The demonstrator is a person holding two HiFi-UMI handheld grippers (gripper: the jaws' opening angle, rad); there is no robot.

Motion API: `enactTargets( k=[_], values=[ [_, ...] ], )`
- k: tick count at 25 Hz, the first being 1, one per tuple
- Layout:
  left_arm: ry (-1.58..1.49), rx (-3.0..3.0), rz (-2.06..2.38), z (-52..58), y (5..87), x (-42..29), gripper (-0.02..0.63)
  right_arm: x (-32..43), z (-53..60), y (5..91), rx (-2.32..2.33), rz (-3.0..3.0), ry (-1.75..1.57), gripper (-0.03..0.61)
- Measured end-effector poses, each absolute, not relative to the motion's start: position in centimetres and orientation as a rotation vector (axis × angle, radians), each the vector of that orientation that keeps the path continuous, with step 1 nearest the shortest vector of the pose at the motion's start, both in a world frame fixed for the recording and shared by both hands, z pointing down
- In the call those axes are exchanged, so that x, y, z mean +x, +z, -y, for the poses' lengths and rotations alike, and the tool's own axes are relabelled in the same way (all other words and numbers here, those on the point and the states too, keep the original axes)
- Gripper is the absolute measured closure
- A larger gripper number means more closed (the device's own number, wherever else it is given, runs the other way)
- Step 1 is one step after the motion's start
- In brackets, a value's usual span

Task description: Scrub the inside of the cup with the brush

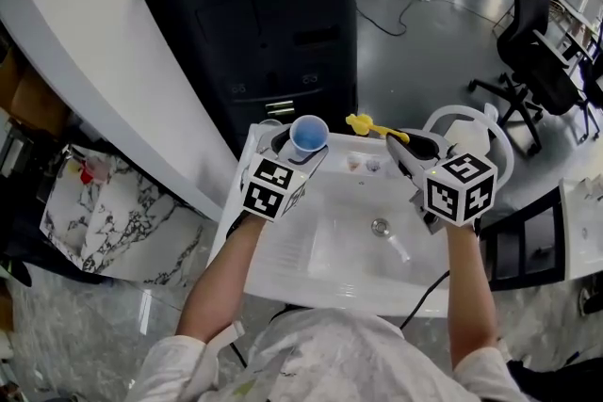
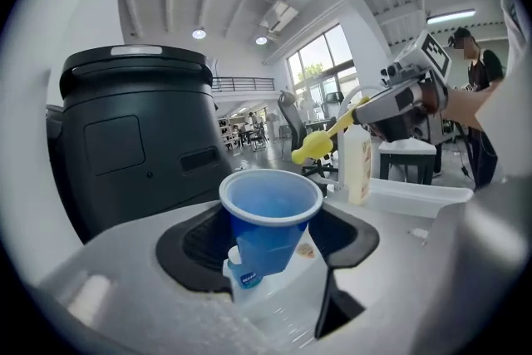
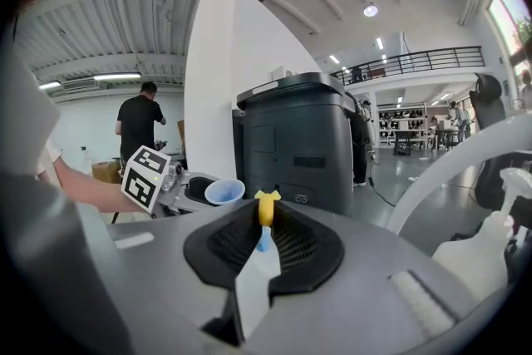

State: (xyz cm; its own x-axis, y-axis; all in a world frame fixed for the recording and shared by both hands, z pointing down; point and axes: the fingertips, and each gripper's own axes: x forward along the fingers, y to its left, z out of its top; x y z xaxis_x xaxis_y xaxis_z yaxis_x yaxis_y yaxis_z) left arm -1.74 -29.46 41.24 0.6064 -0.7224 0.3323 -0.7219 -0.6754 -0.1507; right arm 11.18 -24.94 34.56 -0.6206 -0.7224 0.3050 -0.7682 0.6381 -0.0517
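Holds the blue cup [image 1: 309, 135] between the fingers [image 2: 195, 249] of the left gripper [image 1: 294, 152], pads pressed low on its wall. Carries it with the long axis near vertical: mouth up at 12 o'clock, base at 6 o'clock in the left gripper view. Pinches the brush [image 1: 375, 127] by its handle between the closed fingers of the right gripper [image 1: 407, 146]. Aims its long axis between 9 and 10 o'clock in the head view, yellow head leading toward the cup. Leaves that head apart from the rim, at 3 o'clock of the cup. Places both above the far edge of the white sink [image 1: 283, 249].
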Motion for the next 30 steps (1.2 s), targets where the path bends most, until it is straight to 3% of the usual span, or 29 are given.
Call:
enactTargets(
  k=[12,30],
  values=[
    [-0.377,-2.876,-1.41,29.4,39.0,-2.4,0.318,13.2,25.3,34.1,1.486,2.607,0.207,0.543],
    [-0.377,-2.837,-1.487,29.0,39.5,-2.6,0.318,13.2,25.0,34.7,1.572,2.608,0.144,0.543]
  ],
)
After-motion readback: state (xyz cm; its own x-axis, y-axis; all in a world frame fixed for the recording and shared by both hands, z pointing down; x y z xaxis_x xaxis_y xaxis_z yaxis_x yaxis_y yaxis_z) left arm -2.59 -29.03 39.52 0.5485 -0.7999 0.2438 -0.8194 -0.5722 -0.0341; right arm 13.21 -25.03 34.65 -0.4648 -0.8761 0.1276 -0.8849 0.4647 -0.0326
